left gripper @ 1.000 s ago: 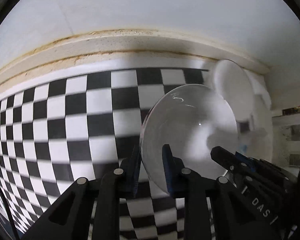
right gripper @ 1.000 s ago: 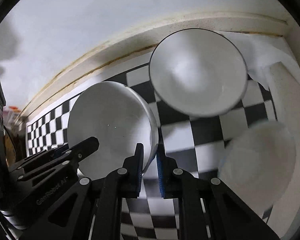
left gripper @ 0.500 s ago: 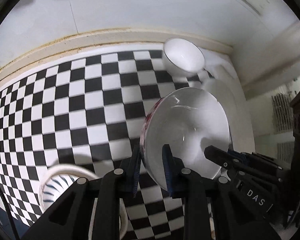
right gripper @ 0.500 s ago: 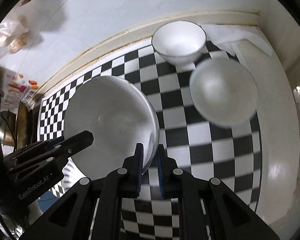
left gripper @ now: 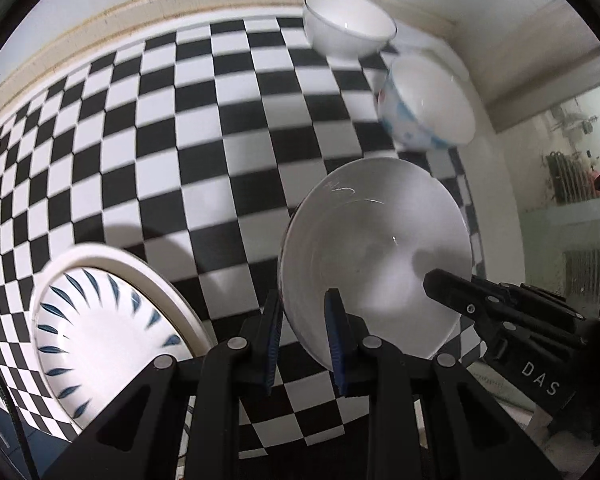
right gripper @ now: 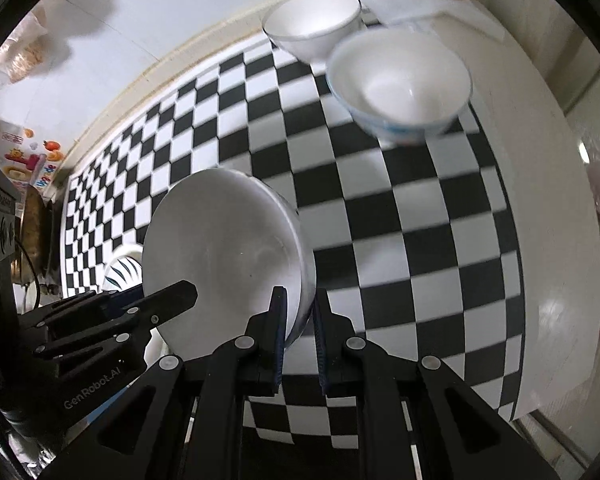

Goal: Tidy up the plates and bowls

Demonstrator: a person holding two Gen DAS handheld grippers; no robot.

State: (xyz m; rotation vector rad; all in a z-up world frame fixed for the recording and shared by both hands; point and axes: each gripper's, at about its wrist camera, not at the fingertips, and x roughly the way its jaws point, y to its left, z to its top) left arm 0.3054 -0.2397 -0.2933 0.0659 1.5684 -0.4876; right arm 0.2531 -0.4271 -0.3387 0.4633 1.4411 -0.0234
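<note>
— While gripped from both sides, held clear above the checkered cloth (left gripper: 204, 152): white dish (left gripper: 376, 256), low and right of centre in the left wrist view.
— Left gripper (left gripper: 302, 334)?
— Clamped narrow on the near rim. Same with the right gripper (right gripper: 300, 334), pinching the opposite edge, lower centre of the right wrist view.
— Elsewhere?
— Lying flat at lower left: leaf-patterned plate (left gripper: 100, 344). Standing upper right near the wall: plain white bowl (left gripper: 348, 24), and just beside it, blurred, blue-patterned bowl (left gripper: 428, 108).
</note>
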